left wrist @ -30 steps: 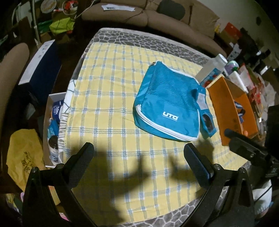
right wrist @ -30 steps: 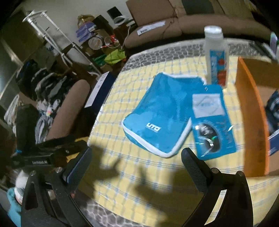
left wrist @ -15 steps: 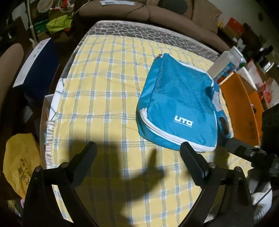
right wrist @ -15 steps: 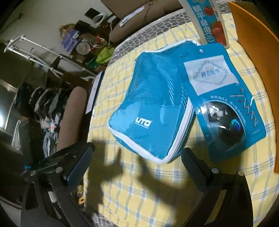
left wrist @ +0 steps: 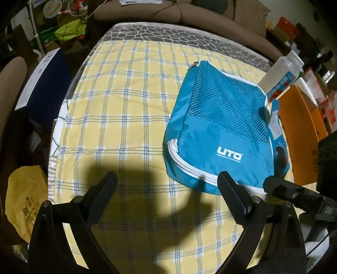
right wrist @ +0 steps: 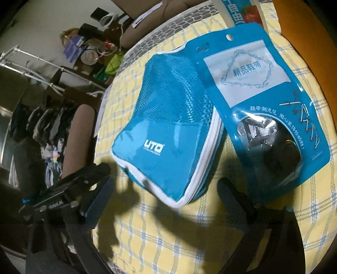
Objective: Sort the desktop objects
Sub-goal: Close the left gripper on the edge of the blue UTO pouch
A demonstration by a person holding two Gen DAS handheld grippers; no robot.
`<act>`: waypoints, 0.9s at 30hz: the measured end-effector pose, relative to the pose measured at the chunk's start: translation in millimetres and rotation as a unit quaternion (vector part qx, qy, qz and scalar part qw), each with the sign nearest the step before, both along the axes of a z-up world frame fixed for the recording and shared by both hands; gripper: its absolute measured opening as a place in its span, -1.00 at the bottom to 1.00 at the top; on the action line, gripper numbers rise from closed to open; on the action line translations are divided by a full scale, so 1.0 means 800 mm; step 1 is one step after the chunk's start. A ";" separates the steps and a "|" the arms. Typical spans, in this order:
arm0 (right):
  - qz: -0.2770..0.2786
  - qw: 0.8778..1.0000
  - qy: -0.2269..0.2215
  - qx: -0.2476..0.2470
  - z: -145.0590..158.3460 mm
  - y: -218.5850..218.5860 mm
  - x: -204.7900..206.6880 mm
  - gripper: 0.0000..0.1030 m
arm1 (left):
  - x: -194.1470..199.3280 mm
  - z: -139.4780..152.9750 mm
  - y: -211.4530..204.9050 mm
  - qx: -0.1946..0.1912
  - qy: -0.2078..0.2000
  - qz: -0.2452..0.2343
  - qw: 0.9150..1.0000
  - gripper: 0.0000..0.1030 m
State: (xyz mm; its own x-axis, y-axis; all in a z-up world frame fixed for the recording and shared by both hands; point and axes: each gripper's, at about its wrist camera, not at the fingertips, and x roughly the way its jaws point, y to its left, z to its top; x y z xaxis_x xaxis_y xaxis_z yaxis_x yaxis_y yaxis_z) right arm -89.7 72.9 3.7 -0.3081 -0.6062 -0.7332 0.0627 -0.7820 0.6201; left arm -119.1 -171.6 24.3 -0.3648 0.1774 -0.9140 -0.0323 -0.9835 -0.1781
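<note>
A blue zip pouch marked UTO (left wrist: 221, 126) (right wrist: 168, 118) lies on the yellow checked cloth (left wrist: 126, 105). A blue shoelace packet (right wrist: 263, 101) (left wrist: 278, 134) leans on the pouch's right side. My left gripper (left wrist: 166, 183) hovers open over bare cloth just left of the pouch's near edge, with nothing between its fingers. My right gripper (right wrist: 166, 189) is low over the pouch's near corner. Its jaws are closing, the corner sits in the gap between them, and the pads do not touch it.
A white bottle (left wrist: 282, 71) stands behind the pouch, and an orange box (left wrist: 301, 126) sits at the right edge. Off the table's left side are a dark blue box (left wrist: 46, 75) and a yellow bag (left wrist: 23, 194). A brown sofa (left wrist: 189, 14) runs along the back.
Both grippers have come down and closer to the pouch, which now fills more of each view. The right view has tilted as that gripper rolled. Both jaws have narrowed slightly.
</note>
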 end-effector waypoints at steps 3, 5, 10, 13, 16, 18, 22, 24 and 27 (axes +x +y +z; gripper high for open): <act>-0.012 1.000 0.001 -0.012 -0.002 0.007 -0.002 0.80 | -0.003 -0.009 0.003 0.001 -0.003 0.001 1.000 0.74; -0.018 1.000 0.000 -0.022 -0.004 0.011 -0.004 0.75 | -0.005 -0.019 0.009 0.000 -0.009 -0.005 1.000 0.55; -0.027 0.999 0.000 -0.040 -0.006 0.021 -0.008 0.63 | -0.007 -0.036 0.025 -0.004 -0.015 -0.020 1.000 0.27; -0.028 0.997 -0.003 -0.069 -0.007 0.026 -0.009 0.55 | -0.009 -0.035 0.031 0.007 -0.016 -0.030 0.999 -0.03; -0.023 0.996 -0.005 -0.081 -0.006 0.025 -0.009 0.56 | -0.007 -0.034 0.038 -0.003 -0.014 -0.038 0.999 -0.10; -0.015 0.996 -0.007 -0.087 -0.006 0.021 -0.009 0.58 | -0.008 -0.035 0.036 -0.008 -0.013 -0.036 0.999 -0.10; -0.019 0.993 -0.015 -0.115 -0.010 0.023 -0.009 0.60 | -0.017 -0.032 0.021 -0.016 0.003 -0.001 1.000 0.24; -0.021 0.993 -0.014 -0.113 -0.009 0.025 -0.008 0.59 | -0.024 -0.031 0.015 -0.007 0.008 0.005 1.000 0.25; -0.021 0.994 -0.013 -0.107 -0.008 0.024 -0.007 0.59 | -0.032 -0.034 0.013 -0.009 0.008 0.005 1.000 0.34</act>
State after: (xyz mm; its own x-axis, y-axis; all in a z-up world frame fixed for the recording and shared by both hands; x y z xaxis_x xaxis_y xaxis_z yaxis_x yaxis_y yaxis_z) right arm -95.7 92.4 -2.8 -0.3181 -0.7367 -0.5967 0.0145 -0.6331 0.7740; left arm -144.4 -161.1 -3.1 -0.3805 0.1580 -0.9112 -0.0259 -0.9867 -0.1603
